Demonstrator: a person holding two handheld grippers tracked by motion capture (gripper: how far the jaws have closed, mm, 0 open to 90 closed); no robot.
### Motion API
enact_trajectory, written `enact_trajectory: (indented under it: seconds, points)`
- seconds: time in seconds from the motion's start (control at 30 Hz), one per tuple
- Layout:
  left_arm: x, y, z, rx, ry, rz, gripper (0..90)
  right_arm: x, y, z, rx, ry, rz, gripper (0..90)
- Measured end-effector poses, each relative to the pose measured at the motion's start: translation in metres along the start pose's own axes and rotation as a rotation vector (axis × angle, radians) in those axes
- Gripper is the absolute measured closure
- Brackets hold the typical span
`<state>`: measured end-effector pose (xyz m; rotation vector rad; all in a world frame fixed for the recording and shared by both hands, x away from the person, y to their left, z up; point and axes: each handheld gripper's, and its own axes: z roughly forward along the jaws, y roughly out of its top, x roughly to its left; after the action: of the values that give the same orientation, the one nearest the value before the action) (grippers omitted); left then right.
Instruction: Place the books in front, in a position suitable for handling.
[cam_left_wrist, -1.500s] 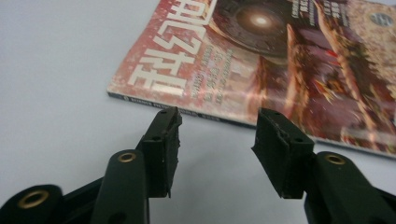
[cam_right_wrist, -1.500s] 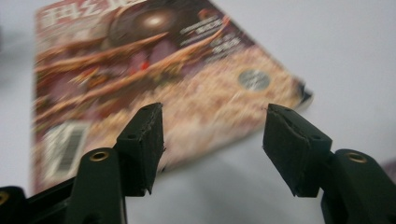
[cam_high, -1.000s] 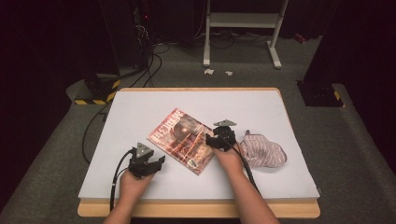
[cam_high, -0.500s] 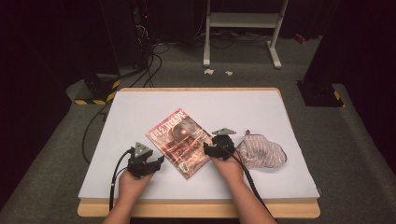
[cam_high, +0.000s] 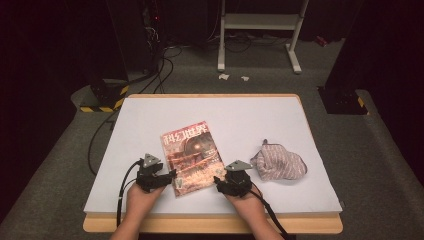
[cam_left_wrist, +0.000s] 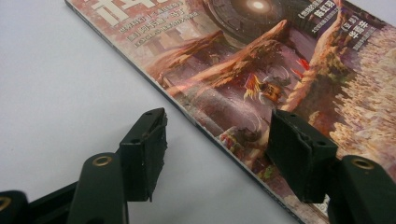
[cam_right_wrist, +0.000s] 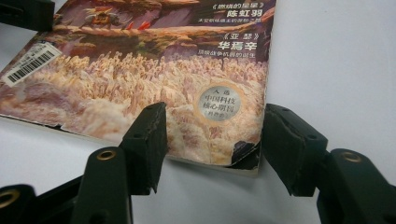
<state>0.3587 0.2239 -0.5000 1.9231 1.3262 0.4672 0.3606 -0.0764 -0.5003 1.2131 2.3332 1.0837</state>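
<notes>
1. Flat on the white table lies a magazine, cover up, turned a little askew, its near edge towards the person.
2. Just at its near left corner sits the left gripper, held in the person's left hand.
3. Seen in the left gripper view, the magazine runs slantwise; its spine edge passes between the two black jaws, one jaw over bare table, the other over the cover.
4. Those jaws stand apart and have just been opening; the magazine's edge is between them, but the pads do not press on it.
5. Near the magazine's near right corner sits the right gripper, held in the right hand.
6. Through the right gripper view, the magazine shows a barcode label and a round silver seal; its worn corner lies between the jaws.
7. These jaws have just been closing, yet a gap shows on either side of the corner, so they stay apart and clamp nothing.
8. Right of the magazine and well apart from it rests a crumpled striped cloth, close beside the right gripper.
9. Cables trail from both grippers towards the table's near edge.
</notes>
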Motion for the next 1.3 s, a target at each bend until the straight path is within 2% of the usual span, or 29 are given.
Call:
enact_trajectory:
  seconds: [0.1,0.13,0.27,0.3,0.4,0.57,0.67,0.7,0.93,1.03,1.3]
  points:
    - [-0.001,-0.001,0.000,0.004,-0.007,-0.010,37.7,-0.004,0.002,0.001,-0.016,-0.013,0.014,42.7]
    - [-0.001,-0.001,0.000,0.005,-0.013,-0.014,38.0,-0.008,0.005,0.004,-0.021,-0.011,0.028,43.8]
    - [-0.002,-0.001,0.001,0.008,-0.035,-0.020,38.3,-0.011,0.008,0.011,-0.012,0.001,0.034,46.0]
    - [-0.002,-0.002,0.001,0.007,-0.038,-0.016,38.5,-0.010,0.008,0.011,-0.009,0.010,0.032,50.6]
    - [-0.003,-0.002,0.002,0.006,-0.049,-0.015,39.1,-0.008,0.008,0.010,-0.008,0.003,0.023,50.7]
    - [-0.005,-0.003,0.003,0.000,-0.065,-0.005,41.4,-0.007,0.006,0.008,0.000,0.019,0.029,50.7]
    - [-0.005,-0.003,0.003,0.000,-0.064,-0.003,41.7,-0.003,0.005,0.007,0.005,0.027,0.025,50.7]
    - [-0.005,-0.002,0.003,0.000,-0.066,-0.006,41.7,0.000,0.004,0.006,0.003,0.012,0.012,50.7]
    - [-0.005,-0.002,0.003,0.004,-0.061,0.011,42.6,0.005,-0.004,-0.001,-0.002,0.022,0.029,50.6]
    - [-0.006,-0.001,0.003,0.008,-0.057,0.020,42.8,0.009,-0.006,-0.004,0.004,0.021,0.020,50.5]
    - [-0.011,0.001,0.006,0.009,-0.060,0.040,43.2,0.012,-0.016,-0.016,0.012,0.042,0.003,50.7]
